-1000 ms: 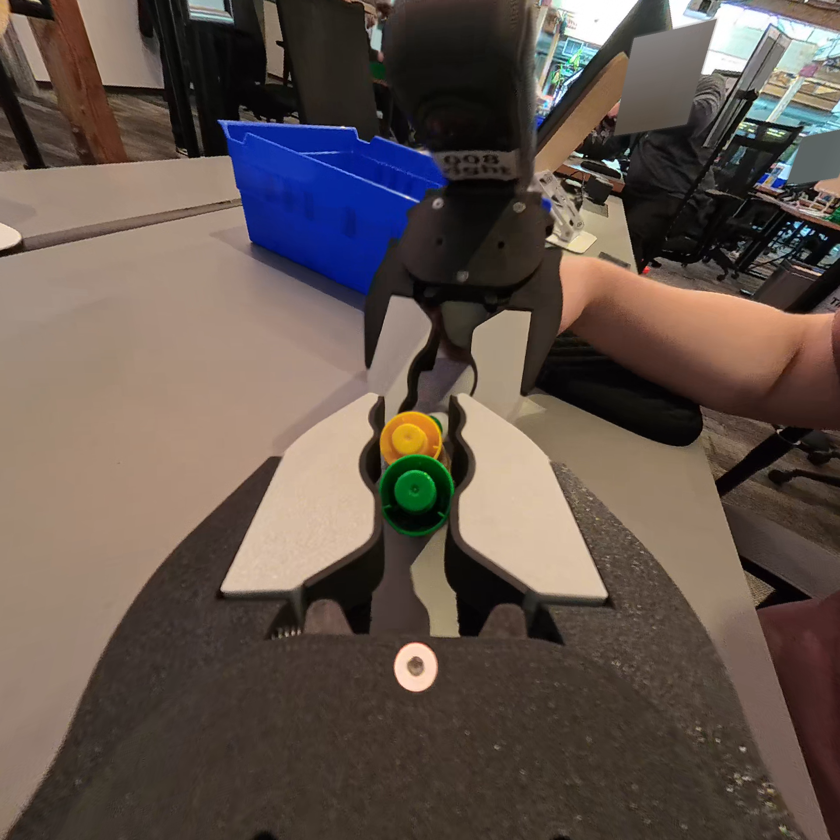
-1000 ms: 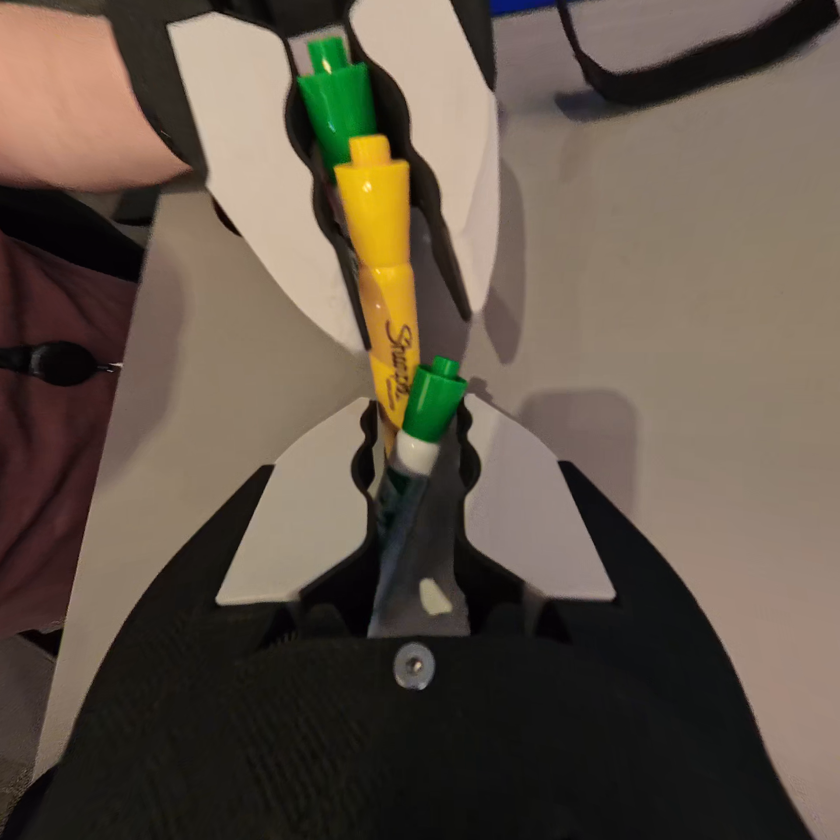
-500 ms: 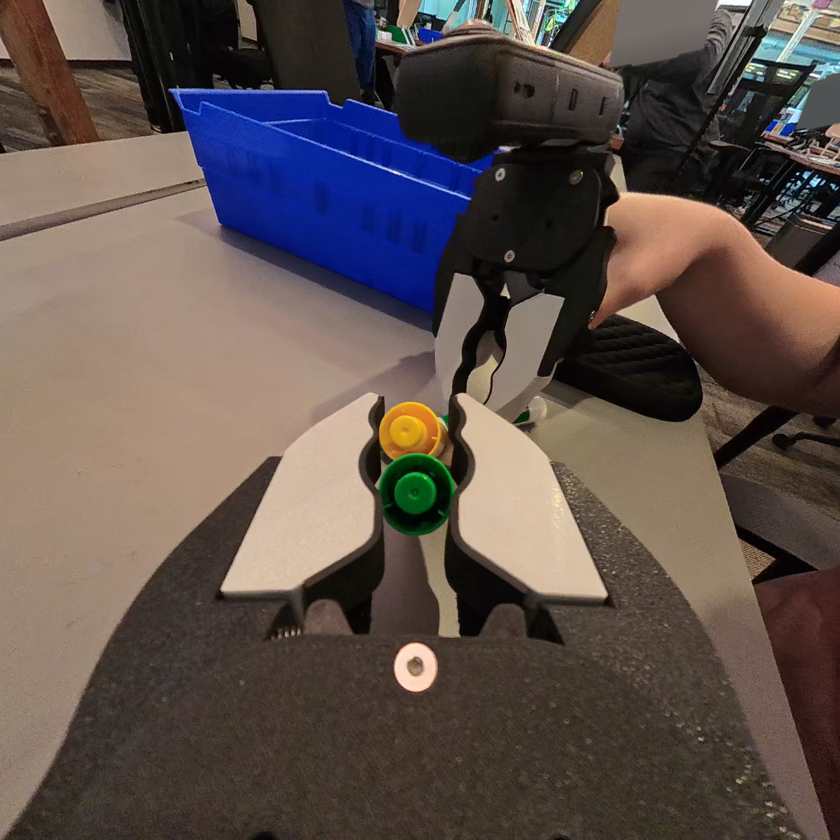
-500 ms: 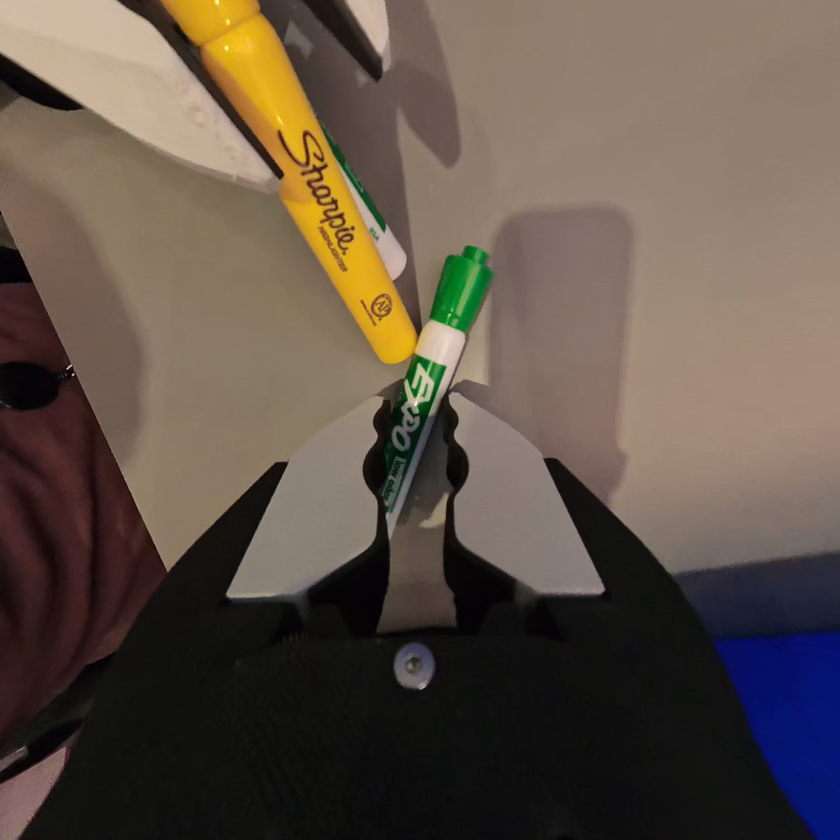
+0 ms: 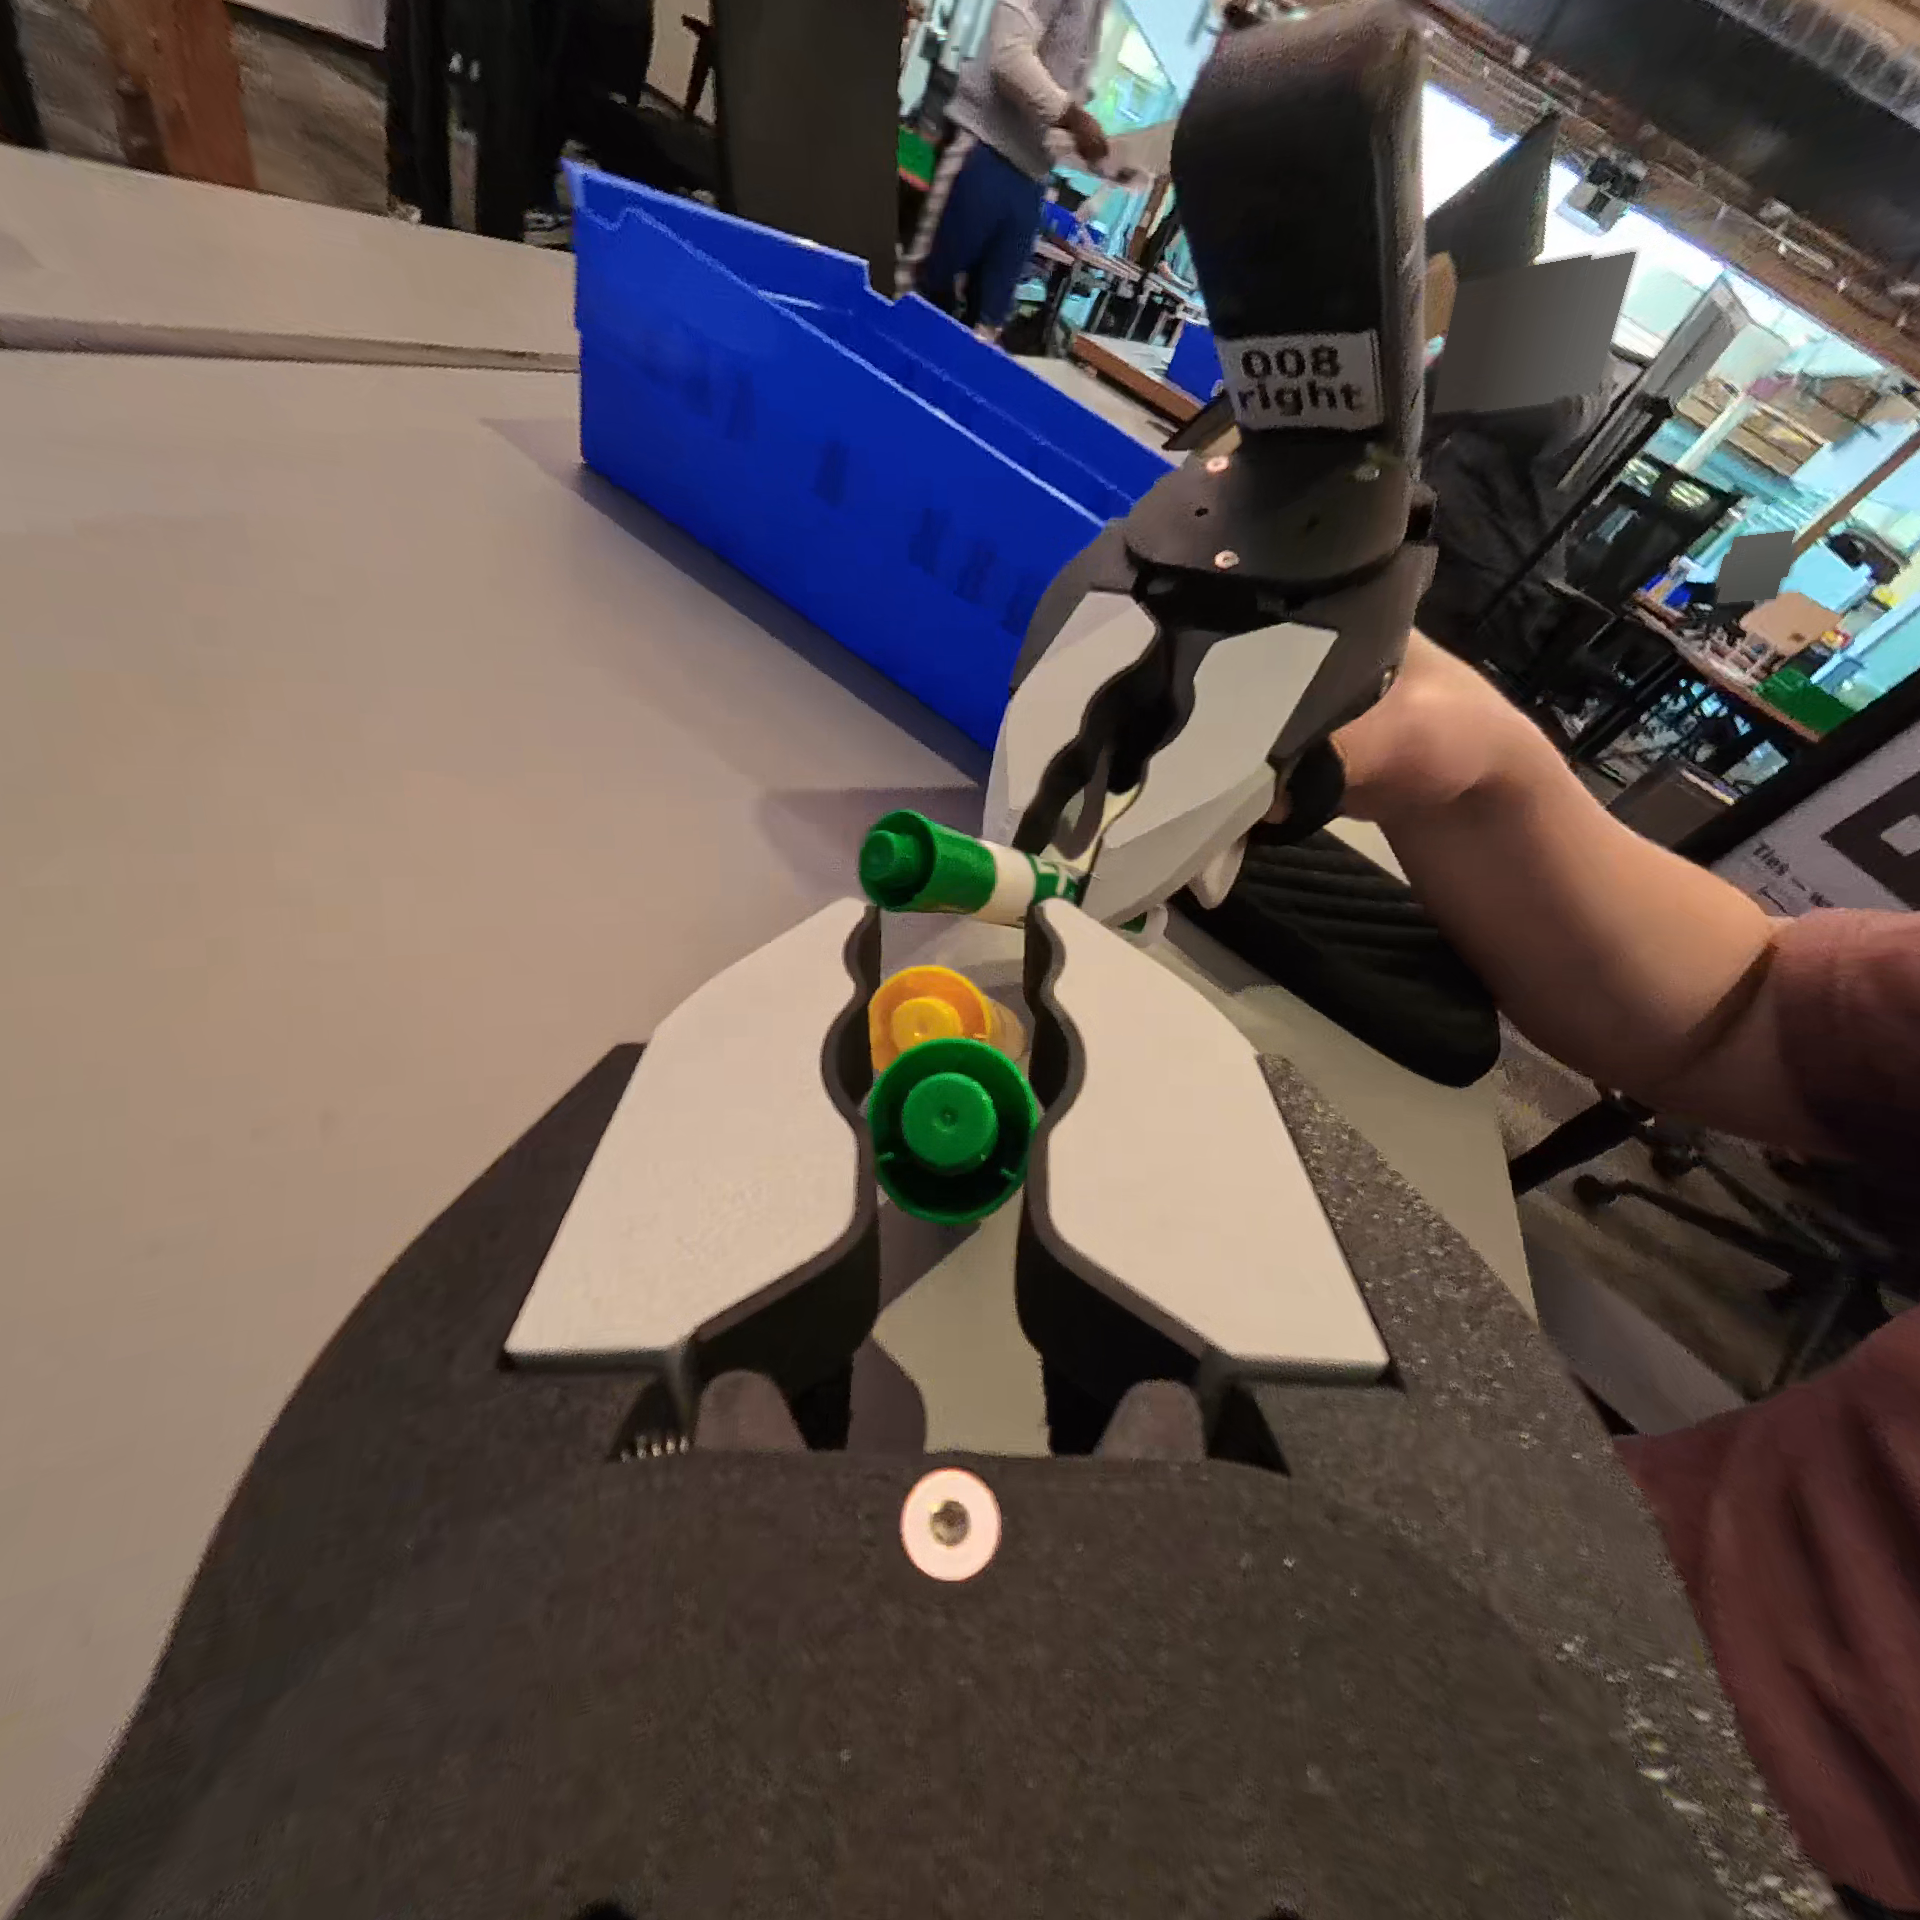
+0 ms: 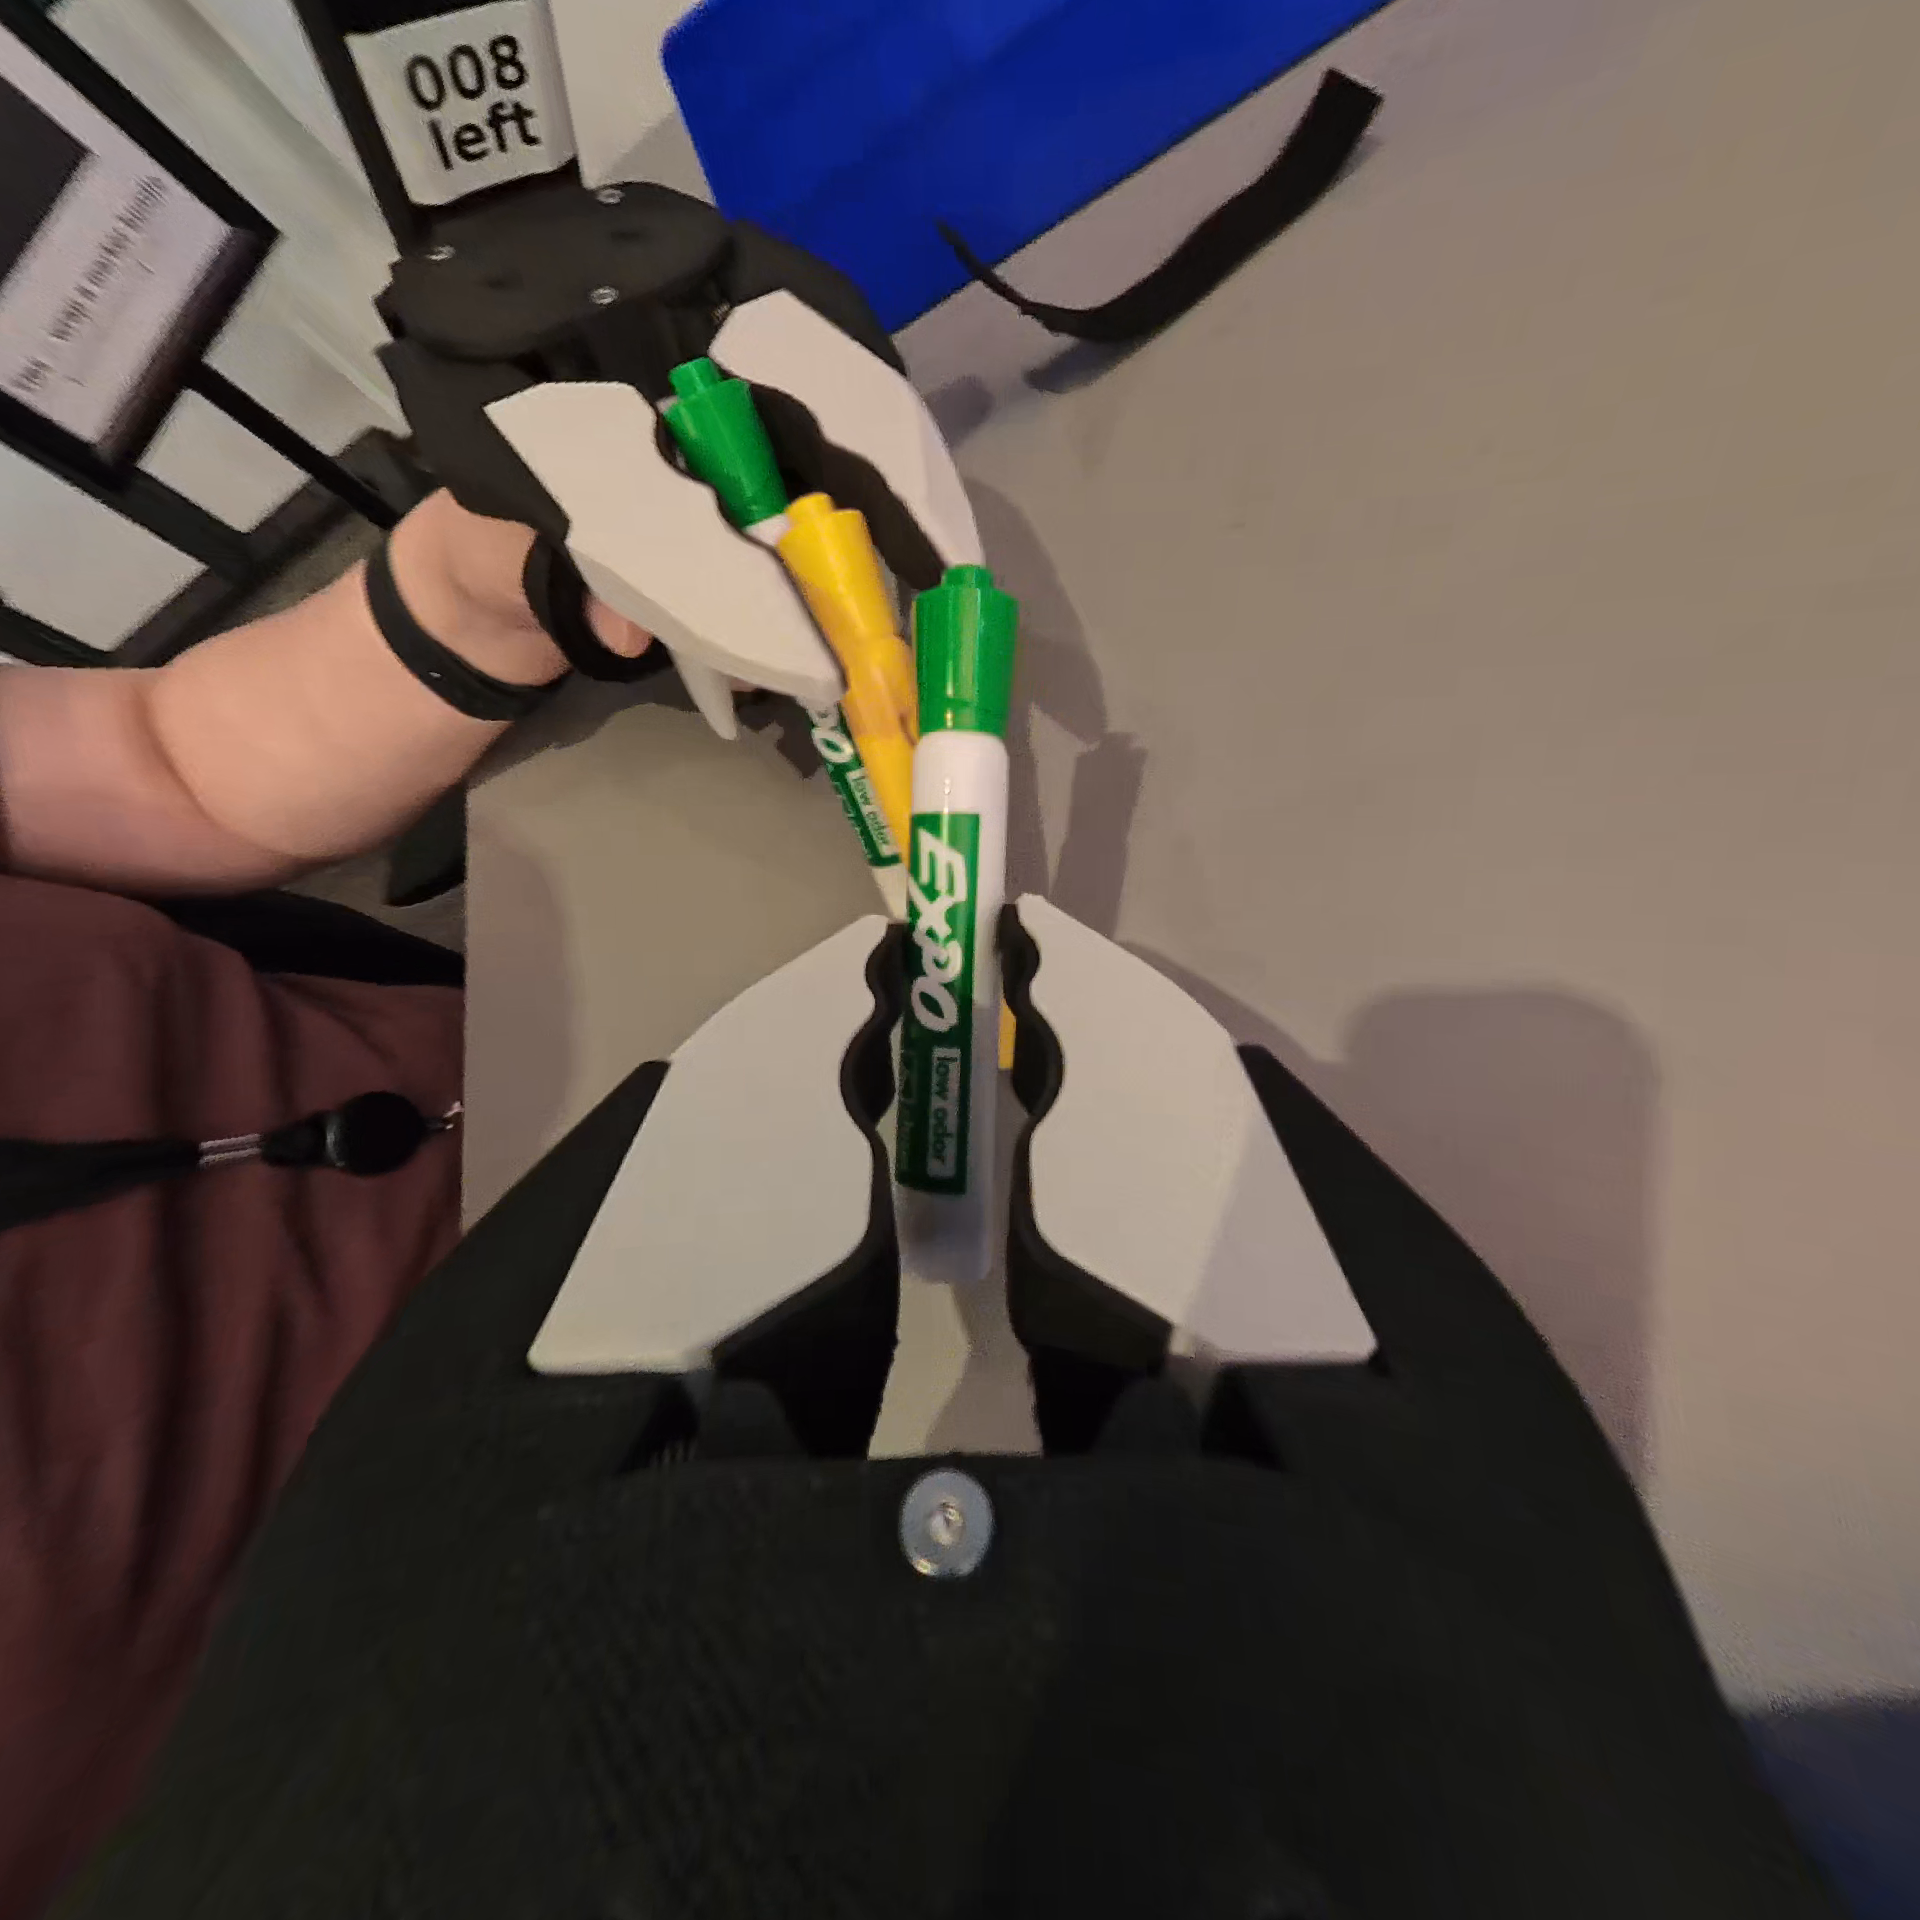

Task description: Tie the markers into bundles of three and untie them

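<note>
My left gripper [image 5: 953, 914] is shut on two markers seen end-on: a green-capped marker [image 5: 951, 1127] and a yellow marker [image 5: 925, 1013] behind it. My right gripper [image 6: 951, 920] is shut on a third marker, green and white [image 6: 951, 831], cap pointing forward. In the right wrist view its cap lies beside the yellow marker [image 6: 842, 582] and the other green marker [image 6: 722, 457] in the left gripper [image 6: 894, 623]. In the left wrist view this third marker [image 5: 966, 868] lies crosswise just past my left fingertips, held by the right gripper [image 5: 1081, 831]. All are above the grey table [image 5: 364, 779].
A blue bin [image 5: 831, 447] stands on the table behind the grippers and also shows in the right wrist view [image 6: 935, 135]. A black strap [image 6: 1195, 249] lies by the bin. A black pad [image 5: 1340, 966] lies at the table's right edge. People and desks are far behind. Spacing between my two grippers at the tips: around 5 cm. From the left gripper's tips to the black strap [image 6: 1195, 249] is close to 20 cm.
The right gripper has swung round and lifted, bringing its green marker from pointing down at the table to lying beside the two markers. The left gripper keeps its grip.
</note>
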The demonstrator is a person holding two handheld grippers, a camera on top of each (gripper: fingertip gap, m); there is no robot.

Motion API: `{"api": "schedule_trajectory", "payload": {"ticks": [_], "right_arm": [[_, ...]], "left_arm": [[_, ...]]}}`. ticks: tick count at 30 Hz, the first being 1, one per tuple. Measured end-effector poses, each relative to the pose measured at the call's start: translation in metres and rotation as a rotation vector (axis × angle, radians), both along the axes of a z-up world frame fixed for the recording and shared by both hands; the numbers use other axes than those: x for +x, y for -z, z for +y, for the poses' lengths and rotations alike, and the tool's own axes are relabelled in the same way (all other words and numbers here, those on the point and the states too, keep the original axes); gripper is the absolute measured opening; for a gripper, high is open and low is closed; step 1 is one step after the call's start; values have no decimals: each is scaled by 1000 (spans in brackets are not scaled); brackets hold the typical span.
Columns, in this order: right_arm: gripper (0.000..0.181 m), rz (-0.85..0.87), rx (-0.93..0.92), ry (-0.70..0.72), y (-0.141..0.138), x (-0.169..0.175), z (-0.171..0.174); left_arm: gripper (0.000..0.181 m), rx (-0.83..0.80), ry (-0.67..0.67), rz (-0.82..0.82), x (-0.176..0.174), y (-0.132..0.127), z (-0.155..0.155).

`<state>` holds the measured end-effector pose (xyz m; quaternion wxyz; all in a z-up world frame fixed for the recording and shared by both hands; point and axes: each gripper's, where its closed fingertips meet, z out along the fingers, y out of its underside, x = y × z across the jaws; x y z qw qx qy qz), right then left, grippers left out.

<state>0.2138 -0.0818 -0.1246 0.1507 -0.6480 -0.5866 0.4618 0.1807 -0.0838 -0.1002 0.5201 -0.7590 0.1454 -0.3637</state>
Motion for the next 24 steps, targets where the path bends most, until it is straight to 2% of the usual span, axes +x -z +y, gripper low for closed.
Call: {"api": "schedule_trajectory", "payload": {"ticks": [2,8,12,14,18,20,21,24], "right_arm": [[20,16,-39,-62,5,-5,-8],[20,56,46,-162,10,-27,-10],[21,-63,-54,-236,24,-27,-18],[21,-100,-87,-226,28,-28,-18],[21,-157,-133,-169,34,-28,-20],[30,-191,-127,-152,38,-26,-19],[36,-205,-109,-136,41,-26,-16],[44,-201,-87,-72,40,-27,-9]], "left_arm": [[27,-30,-40,-10,-7,4,0],[27,-97,-103,-62,-16,9,4],[28,-204,-174,-161,-20,16,8],[28,-255,-212,-212,-24,19,10],[27,-290,-277,-165,-35,30,11],[31,-277,-274,-201,-36,24,10],[39,-270,-273,-225,-37,19,10],[37,-224,-267,-236,-41,7,7]]}}
